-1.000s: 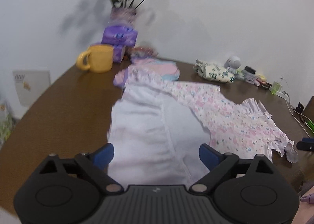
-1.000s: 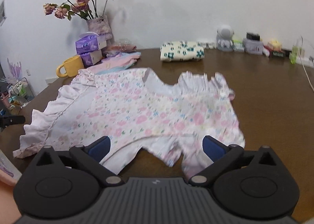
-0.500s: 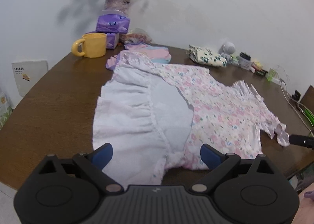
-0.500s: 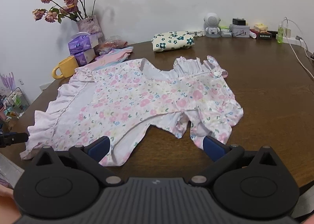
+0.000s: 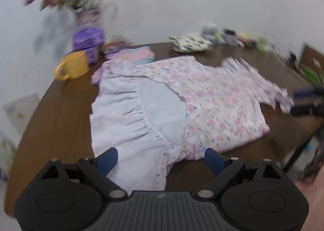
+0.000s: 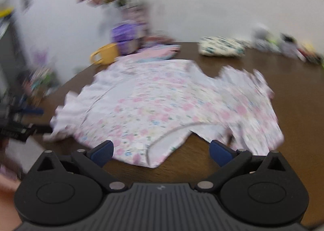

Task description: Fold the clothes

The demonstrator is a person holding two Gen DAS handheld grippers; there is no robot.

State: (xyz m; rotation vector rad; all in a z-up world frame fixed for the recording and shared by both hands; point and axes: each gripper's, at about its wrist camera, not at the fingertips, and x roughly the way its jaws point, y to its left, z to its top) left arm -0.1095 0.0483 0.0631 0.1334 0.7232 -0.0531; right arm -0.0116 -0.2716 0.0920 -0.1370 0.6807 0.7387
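- We see a brown wooden table [image 5: 60, 109] against a white wall.
- A floral dress [image 5: 212, 97] lies spread flat on it, pale lining turned up at the hem.
- Our left gripper [image 5: 161, 159] is spread above the hem; its jaws have just been closing, pinching nothing.
- Our right gripper [image 6: 161, 151] is spread, empty.
- A yellow mug [image 5: 74, 66] stands beyond the dress.

We see a yellow ceramic mug [image 5: 74, 65] just beside purple tissue packs [image 5: 88, 39], with a blurred vase of pink flowers [image 5: 87, 14] behind the packs.
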